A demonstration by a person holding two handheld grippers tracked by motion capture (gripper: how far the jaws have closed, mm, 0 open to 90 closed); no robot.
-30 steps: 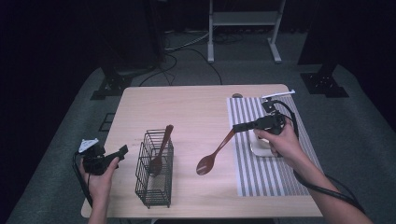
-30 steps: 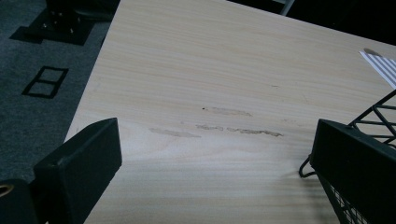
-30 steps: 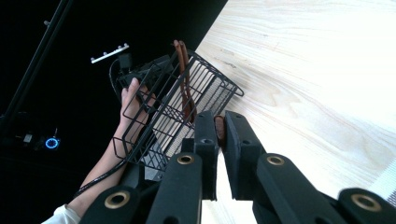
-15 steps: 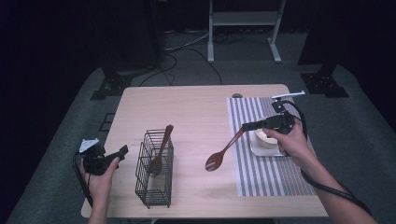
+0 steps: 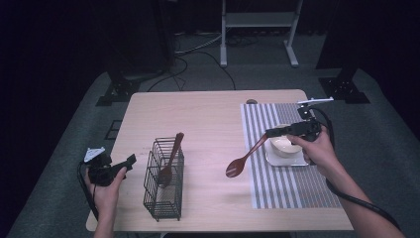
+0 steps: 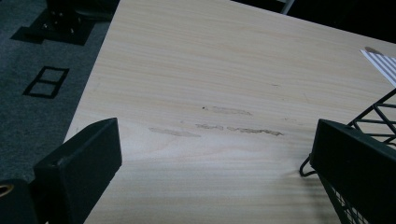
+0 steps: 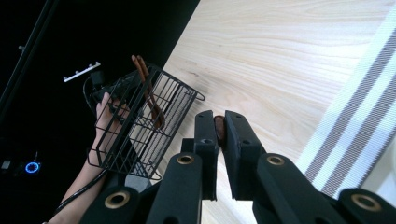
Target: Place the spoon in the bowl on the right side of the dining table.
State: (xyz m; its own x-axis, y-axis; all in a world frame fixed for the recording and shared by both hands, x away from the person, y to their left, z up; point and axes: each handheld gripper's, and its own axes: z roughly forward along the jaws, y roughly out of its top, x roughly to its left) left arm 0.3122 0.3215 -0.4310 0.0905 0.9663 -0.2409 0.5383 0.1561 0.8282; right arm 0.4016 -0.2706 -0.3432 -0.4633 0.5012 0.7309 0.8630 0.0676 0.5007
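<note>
The right gripper [image 5: 270, 133], jaws clamped on a wooden spoon's [image 5: 243, 158] handle, carries it above the bench [image 5: 208, 114] beside the bowl [image 5: 284, 145], while the left gripper [image 5: 128, 161] (jaws apart, empty) waits by the wire basket [image 5: 163, 191], likely to steady it.

Table [image 5: 208, 119] was pale wood with a few faint darker smears ahead of the left gripper [image 6: 210, 154], whose 2 jaws were black. Wire basket [image 5: 163, 186] just beside that gripper was black; the spoon in it [image 5: 171, 158] dark reddish brown. Right gripper [image 7: 219, 128] was black with brass-coloured screws, pinching a second reddish-brown spoon [image 5: 245, 156]. Placemat [image 5: 282, 183] under the right gripper was grey-and-white striped. Bowl [image 5: 285, 145] below it was cream, on a white plate [image 5: 282, 159]. Floor [image 5: 59, 163] was dark grey.
</note>
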